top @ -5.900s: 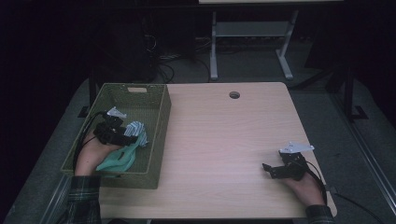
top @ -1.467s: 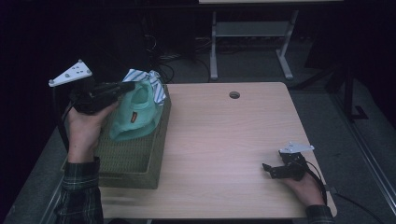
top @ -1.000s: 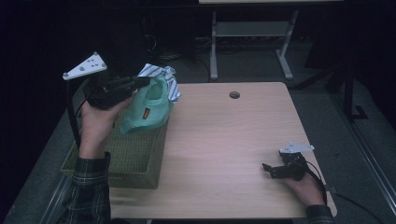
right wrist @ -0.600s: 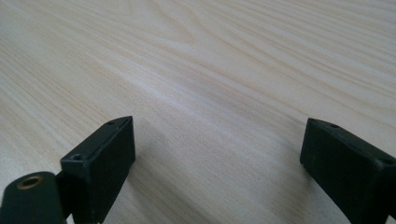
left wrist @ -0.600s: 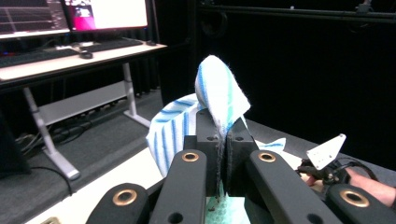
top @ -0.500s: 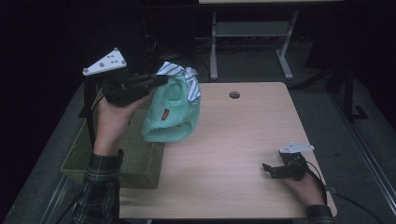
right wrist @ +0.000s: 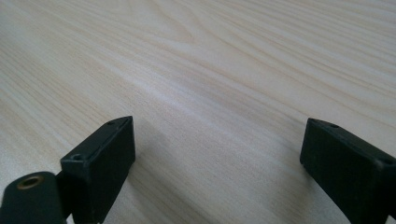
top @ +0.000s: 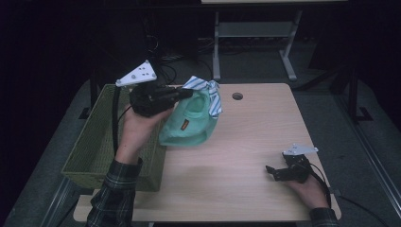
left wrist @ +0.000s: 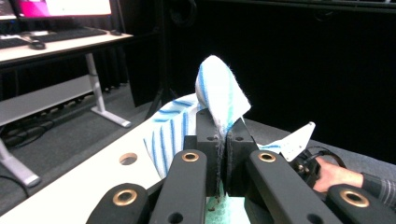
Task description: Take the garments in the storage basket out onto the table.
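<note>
My left gripper (top: 186, 93) is held above the table's left edge, shut on a bundle of cloth. The bundle is a mint-green garment (top: 189, 126) with a small orange tag and a blue-and-white striped cloth (top: 204, 87) at its top. The garment hangs down, its lower end close to the tabletop. In the left gripper view the striped cloth (left wrist: 218, 91) sticks up from between the closed pads of my left gripper (left wrist: 225, 134), with green fabric (left wrist: 225, 206) below. My right gripper (top: 273, 172) rests on the table near the front right, open, and in its own view my right gripper (right wrist: 215, 140) has bare wood between the fingers.
A green wicker basket (top: 92, 142) stands at the table's left side, under my left forearm. The wooden table (top: 250, 137) has a round cable hole (top: 237, 96) near its far edge. A desk frame (top: 255, 33) stands on the floor beyond.
My left gripper has lifted the cloth bundle out of the basket and carried it right, from above the basket to over the table's left part. The right gripper has stayed still.
</note>
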The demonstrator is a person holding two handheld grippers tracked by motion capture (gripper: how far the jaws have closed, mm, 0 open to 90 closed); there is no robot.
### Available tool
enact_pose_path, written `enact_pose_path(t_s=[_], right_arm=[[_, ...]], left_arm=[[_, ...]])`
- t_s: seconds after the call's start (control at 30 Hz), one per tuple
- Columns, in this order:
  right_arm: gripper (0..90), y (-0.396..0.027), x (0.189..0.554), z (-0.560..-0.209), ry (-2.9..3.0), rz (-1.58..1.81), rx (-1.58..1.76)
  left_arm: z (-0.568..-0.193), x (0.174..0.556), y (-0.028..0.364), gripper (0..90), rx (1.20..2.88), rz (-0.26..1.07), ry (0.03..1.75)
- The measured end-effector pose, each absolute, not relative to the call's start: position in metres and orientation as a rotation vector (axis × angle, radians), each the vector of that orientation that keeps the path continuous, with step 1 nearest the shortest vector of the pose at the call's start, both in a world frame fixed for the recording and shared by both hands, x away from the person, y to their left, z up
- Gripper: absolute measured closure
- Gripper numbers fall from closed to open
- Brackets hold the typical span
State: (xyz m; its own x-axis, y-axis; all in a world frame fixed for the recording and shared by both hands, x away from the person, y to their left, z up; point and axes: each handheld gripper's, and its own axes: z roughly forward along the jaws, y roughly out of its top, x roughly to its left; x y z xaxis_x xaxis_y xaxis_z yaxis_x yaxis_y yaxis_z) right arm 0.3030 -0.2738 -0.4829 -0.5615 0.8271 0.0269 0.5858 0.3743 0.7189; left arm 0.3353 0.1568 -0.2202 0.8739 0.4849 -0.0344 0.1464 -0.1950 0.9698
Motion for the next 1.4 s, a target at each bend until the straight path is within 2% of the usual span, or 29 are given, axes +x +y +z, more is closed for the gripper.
enact_pose_path(t_s=[0.67, 1.4], right_arm=[[9.9, -0.274, 0.303, -0.483, 2.301, 0.996, 1.239], [10.1, -0.274, 0.303, -0.483, 2.302, 0.998, 1.239]], left_arm=[[-0.251, 0.323, 0.119, 87.1, 1.786, 0.232, 0.419], [-0.265, 0.302, 0.073, 87.2, 1.818, 0.084, 0.291]])
